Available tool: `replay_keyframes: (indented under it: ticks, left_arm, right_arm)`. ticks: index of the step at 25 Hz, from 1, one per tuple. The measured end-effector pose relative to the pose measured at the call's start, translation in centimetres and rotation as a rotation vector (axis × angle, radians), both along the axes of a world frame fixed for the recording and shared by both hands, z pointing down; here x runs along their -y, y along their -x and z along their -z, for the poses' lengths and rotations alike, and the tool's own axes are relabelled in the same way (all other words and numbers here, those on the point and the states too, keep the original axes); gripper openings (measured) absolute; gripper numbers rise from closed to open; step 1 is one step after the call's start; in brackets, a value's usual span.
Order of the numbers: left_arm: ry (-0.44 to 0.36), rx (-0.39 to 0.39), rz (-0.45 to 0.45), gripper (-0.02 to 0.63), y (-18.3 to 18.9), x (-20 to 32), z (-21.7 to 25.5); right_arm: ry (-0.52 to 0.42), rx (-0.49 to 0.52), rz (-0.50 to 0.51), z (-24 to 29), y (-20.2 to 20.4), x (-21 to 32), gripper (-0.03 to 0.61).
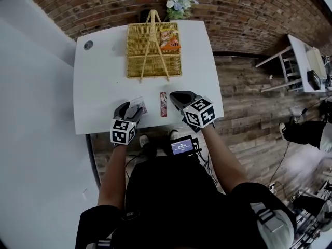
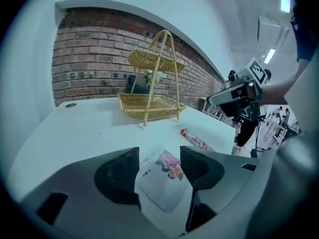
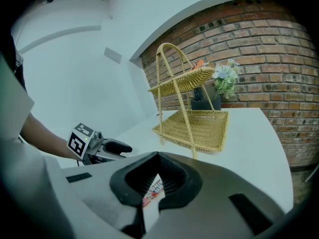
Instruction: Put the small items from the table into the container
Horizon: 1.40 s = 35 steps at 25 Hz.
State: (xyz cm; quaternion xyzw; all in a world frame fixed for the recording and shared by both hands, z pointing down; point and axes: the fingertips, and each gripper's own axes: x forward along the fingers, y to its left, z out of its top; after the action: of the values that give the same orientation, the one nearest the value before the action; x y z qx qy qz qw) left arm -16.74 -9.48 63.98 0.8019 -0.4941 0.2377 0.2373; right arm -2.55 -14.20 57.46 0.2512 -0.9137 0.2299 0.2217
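Lying before the basket (image 1: 137, 51): stick packet (image 1: 163, 104), perhaps candy.

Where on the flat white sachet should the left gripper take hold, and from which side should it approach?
Probably across its width, near the middle of the sachet, coming steeply down from the near table edge. It lies flat on the table, so no side offers height to pinch, and it already sits between the open jaws of the left gripper.

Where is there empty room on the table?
Bare: the table left of the basket, down to the left claw, and the strip right of the basket. Crowded: the near edge, with right claw, white packet and red stick packet.
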Motion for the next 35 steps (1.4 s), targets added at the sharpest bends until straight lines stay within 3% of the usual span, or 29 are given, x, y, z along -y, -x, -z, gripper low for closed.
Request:
replay_keyframes:
  ticks: [6, 12, 19, 21, 23, 35]
  left_arm:
    - [0.070, 0.047, -0.016, 0.249, -0.3, -0.7, -2.7]
    - [0.068, 0.120, 0.000, 0.236, 0.0, -0.4, -3.3]
    - [0.070, 0.133, -0.009, 0.137, -0.1, -0.3, -3.4]
    - [0.067, 0.148, -0.017, 0.038, -0.3, -0.4, -3.6]
    - [0.067, 0.147, -0.011, 0.008, -0.5, -0.3, -3.5]
    - [0.037, 0.126, -0.040, 0.029, -0.6, -0.9, -2.1]
  right_arm:
    - [0.019, -0.009, -0.003, -0.8, -0.3, -0.2, 0.014]
    - [0.026, -0.013, -0.014, -1.1, -1.1, 0.2, 0.014]
    - [0.026, -0.011, -0.020, -1.3, -1.2, 0.4, 0.014]
    - [0.023, -0.009, -0.021, -1.1, -1.1, 0.5, 0.014]
    - [0.019, -0.008, -0.022, -0.9, -1.1, 0.6, 0.014]
    - [0.020, 0.004, -0.019, -0.8, -0.8, 0.3, 0.014]
